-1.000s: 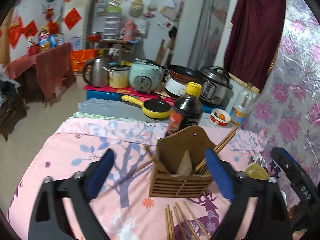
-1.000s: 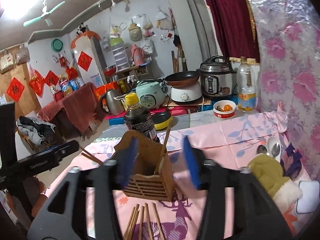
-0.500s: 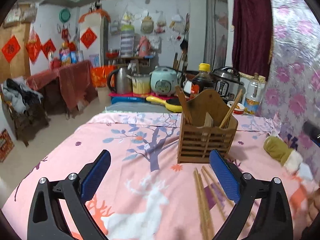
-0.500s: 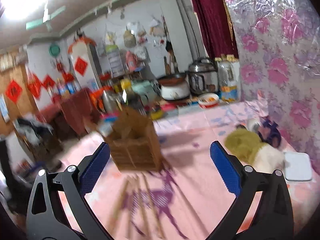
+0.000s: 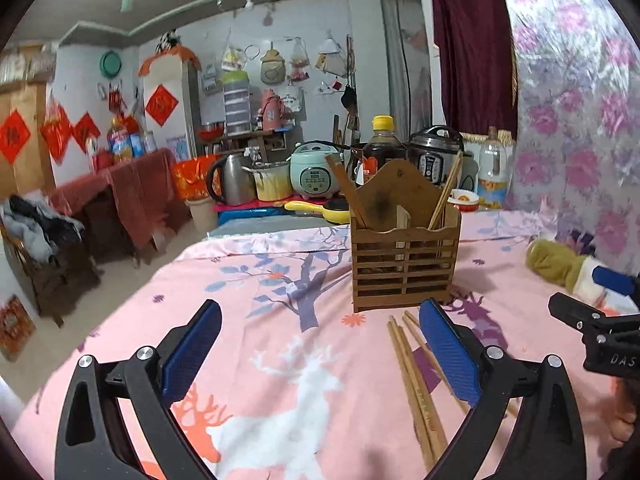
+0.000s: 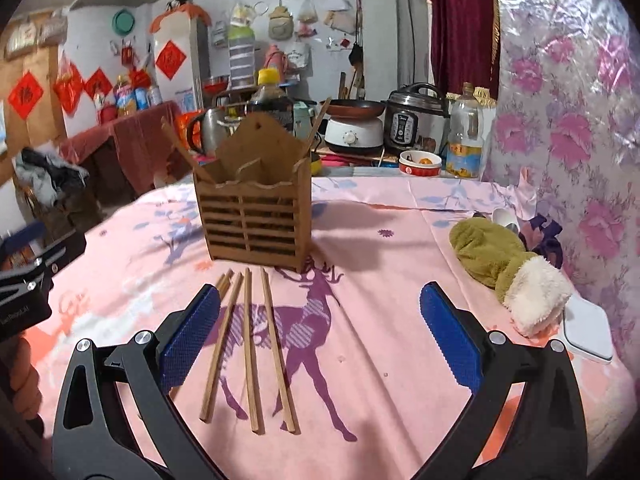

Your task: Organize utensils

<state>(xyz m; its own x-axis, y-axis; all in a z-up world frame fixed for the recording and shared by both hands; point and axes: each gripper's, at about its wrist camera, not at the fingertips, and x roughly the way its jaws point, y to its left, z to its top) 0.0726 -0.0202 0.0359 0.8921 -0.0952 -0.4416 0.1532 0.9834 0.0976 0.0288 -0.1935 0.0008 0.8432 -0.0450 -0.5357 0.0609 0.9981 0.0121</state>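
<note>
Item: loose wooden chopsticks [image 6: 248, 344], several, slim, squared and straight-grained, lay side by side on the pink deer-print cloth [image 6: 360, 320] just in front of the slatted wooden chopstick holder [image 6: 256, 216]. The holder stood upright, two compartments, scalloped rim, peaked back panel with a hanging hole; a few chopsticks already leaned inside it.

Tools: our right gripper [image 6: 320, 332] hovered above the loose sticks, its fingers spread about as wide as they go after just opening, holding nothing. Our left gripper [image 5: 320, 356] likewise stood wide apart and empty, the sticks beside its right finger.

Handling, as we judged it: the next pick would want one or two sticks pinched across their width near mid-length, the ribbed blue pads [image 6: 192, 336] lowered until they straddled the wood; the cloth looked soft and might bunch under the tips. Thin, smooth sticks could pivot in the grip, so a firm closing seemed wise.

Also present: an olive plush mitten [image 6: 504, 268], a soy sauce bottle [image 5: 382, 140].
</note>
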